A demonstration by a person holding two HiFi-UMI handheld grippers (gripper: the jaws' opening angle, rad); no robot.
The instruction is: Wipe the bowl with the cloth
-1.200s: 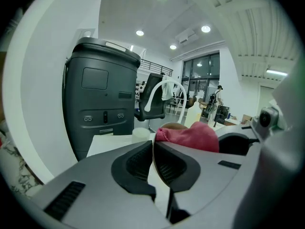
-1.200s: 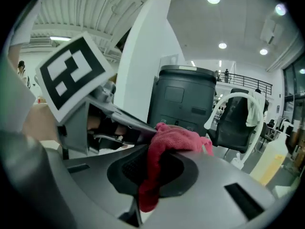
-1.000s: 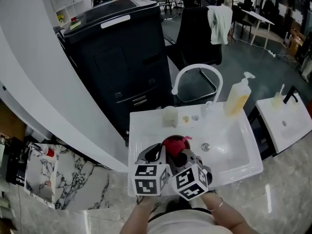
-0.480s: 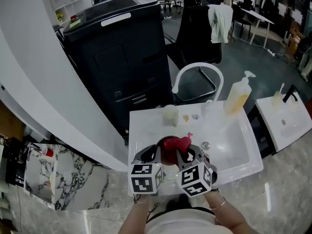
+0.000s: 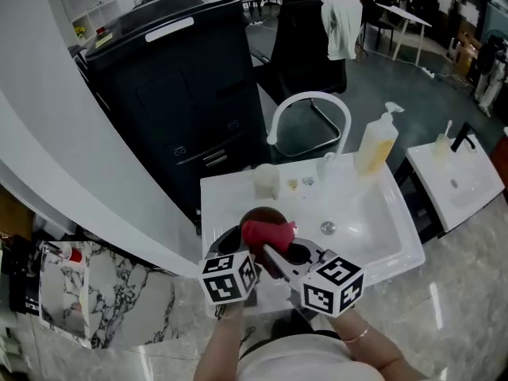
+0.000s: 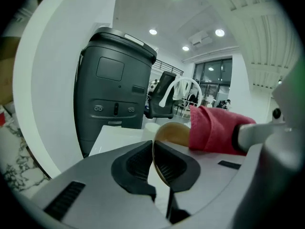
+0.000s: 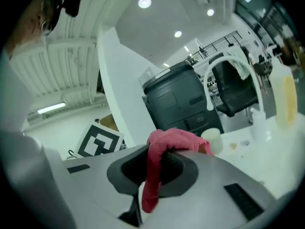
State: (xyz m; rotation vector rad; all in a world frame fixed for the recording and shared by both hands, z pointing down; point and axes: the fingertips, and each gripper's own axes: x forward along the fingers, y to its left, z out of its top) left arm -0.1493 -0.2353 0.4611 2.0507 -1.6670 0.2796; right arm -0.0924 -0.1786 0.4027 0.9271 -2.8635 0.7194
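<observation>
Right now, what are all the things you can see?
Sink: 1, white, front centre.
Faucet: 1, white, arched, behind the basin.
Soap bottle: 1, yellowish, sink's back right corner.
Cup: 1, whitish, sink's back ledge.
Cabinet: 1, black, behind the sink.
Chair: 1, black, far back.
Second sink: 1, white, far right.
Bowl: 1, brown, held above the sink.
Cloth: 1, red, against the bowl.
Left gripper: 1, grey, shut on the bowl's rim.
Right gripper: 1, grey, shut on the cloth.

A: Bowl (image 5: 262, 215) position?
B: Above the sink's (image 5: 373, 236) left front, cloth (image 5: 267, 233) against it.
A: Behind?
B: Cup (image 5: 267, 179) left, faucet (image 5: 311, 96) middle, soap bottle (image 5: 375, 148) right along the back edge; bin (image 5: 182, 94) beyond the sink.
</observation>
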